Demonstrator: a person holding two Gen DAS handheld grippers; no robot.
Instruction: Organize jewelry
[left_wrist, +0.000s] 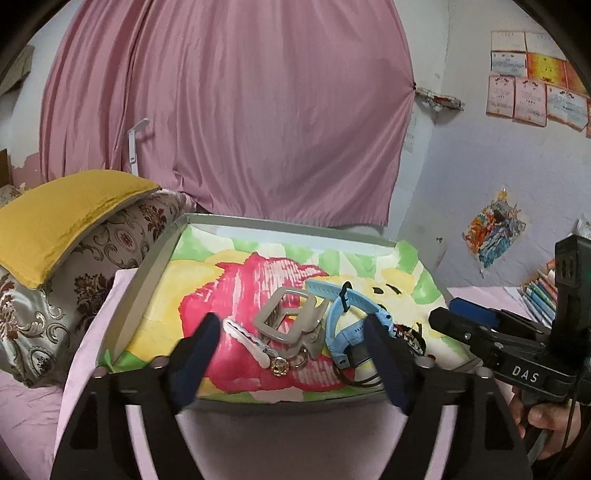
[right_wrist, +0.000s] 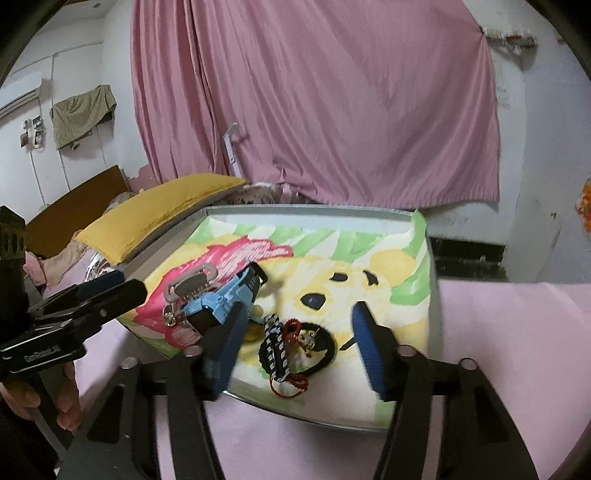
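Observation:
A shallow tray (left_wrist: 147, 273) lined with a painted picture lies on a pink bed. In the left wrist view it holds a grey square claw clip (left_wrist: 284, 317), a white wavy hair clip (left_wrist: 245, 341), a gem ring (left_wrist: 279, 366) and a blue watch (left_wrist: 347, 321). My left gripper (left_wrist: 291, 321) stands open over these, gripping nothing. In the right wrist view my right gripper (right_wrist: 299, 314) is open above a black-and-white braided bracelet (right_wrist: 275, 349), a red cord (right_wrist: 291, 384), a black hair tie (right_wrist: 325, 354) and a small charm (right_wrist: 308, 338). The blue watch (right_wrist: 221, 299) lies beside its left finger.
A yellow pillow (left_wrist: 62, 214) rests on a patterned cushion (left_wrist: 74, 295) left of the tray. A pink curtain (left_wrist: 236, 110) hangs behind. Books (left_wrist: 539, 295) lie at the far right. A person's hand (left_wrist: 546, 417) holds the right gripper's handle. Pink sheet (right_wrist: 509, 332) surrounds the tray.

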